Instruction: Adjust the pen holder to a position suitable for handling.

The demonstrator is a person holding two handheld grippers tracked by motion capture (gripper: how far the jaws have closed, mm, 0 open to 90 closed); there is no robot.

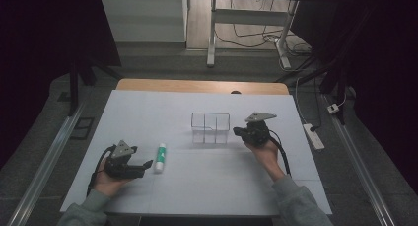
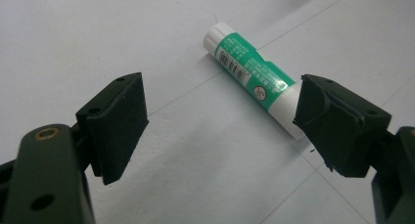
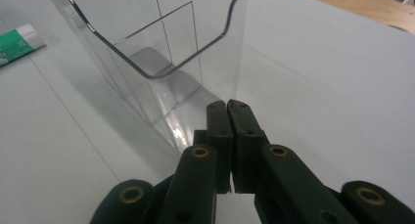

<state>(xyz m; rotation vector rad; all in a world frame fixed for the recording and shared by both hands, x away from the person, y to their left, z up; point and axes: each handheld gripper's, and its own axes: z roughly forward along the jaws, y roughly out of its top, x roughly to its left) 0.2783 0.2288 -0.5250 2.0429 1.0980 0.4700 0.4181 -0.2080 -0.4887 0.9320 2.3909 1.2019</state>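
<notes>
White table (image 1: pixel 148 107): one glue stick (image 1: pixel 160 157), one clear organizer (image 1: pixel 210 128), two grippers.

The high view is being rendered dim and grainy, its corners being swallowed by darkness while the white surface (image 1: pixel 197 181) is being lit evenly from above. Soft, short shadows are being cast beside objects. In the gripper views, brighter diffuse light is being spread; faint glare is being reflected off the clear plastic holder (image 3: pixel 161 53), and the nearest parts of the tongs are being shown slightly blurred.
</notes>
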